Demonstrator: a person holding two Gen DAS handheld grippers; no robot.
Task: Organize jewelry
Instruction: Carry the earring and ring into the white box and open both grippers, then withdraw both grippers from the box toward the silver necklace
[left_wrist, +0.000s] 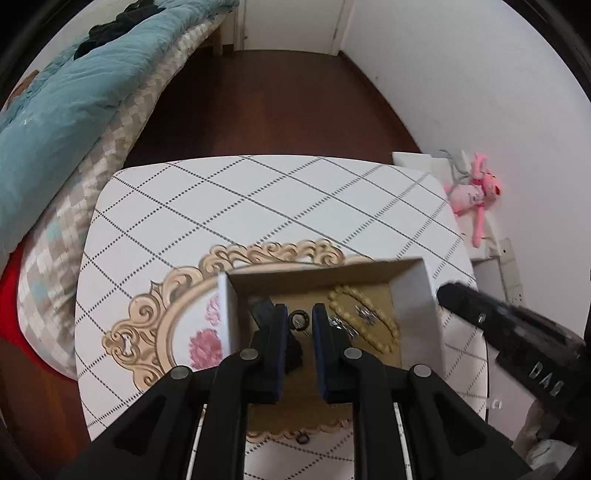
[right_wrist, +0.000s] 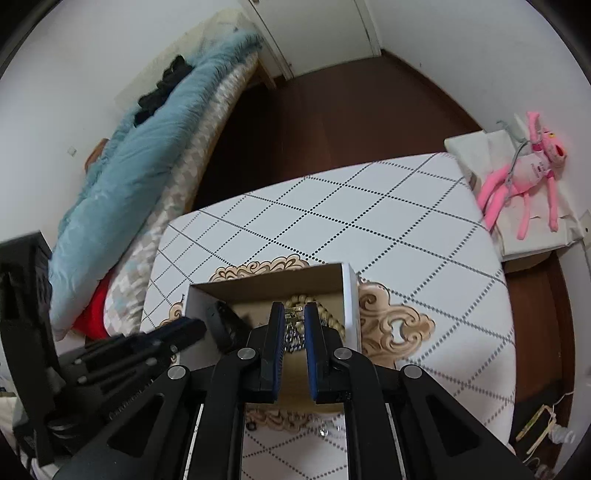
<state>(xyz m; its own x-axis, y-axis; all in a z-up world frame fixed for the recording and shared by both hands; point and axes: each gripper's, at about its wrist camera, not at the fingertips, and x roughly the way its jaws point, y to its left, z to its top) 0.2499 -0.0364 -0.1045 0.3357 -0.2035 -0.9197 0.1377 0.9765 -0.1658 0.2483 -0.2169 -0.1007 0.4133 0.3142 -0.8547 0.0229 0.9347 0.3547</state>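
An open cardboard box (left_wrist: 415, 295) with white outer walls sits on the patterned table (left_wrist: 258, 206). Inside lie a beige bead bracelet (left_wrist: 369, 317), silver pieces (left_wrist: 365, 314) and a dark ring (left_wrist: 298, 318). My left gripper (left_wrist: 300, 317) hangs over the box, jaws a little apart around the ring, not touching it. My right gripper (right_wrist: 294, 314) is over the same box (right_wrist: 349, 299), jaws a little apart above a beaded, glittering piece (right_wrist: 293, 334) and the bracelet (right_wrist: 328, 317). A black item (right_wrist: 225, 321) lies at the box's left.
A bed with a blue quilt (left_wrist: 74, 110) runs along the left. A pink plush toy (right_wrist: 532, 166) lies on a white stand at the right. Small loose jewelry pieces (left_wrist: 303, 439) lie on the table in front of the box. Dark wooden floor lies beyond.
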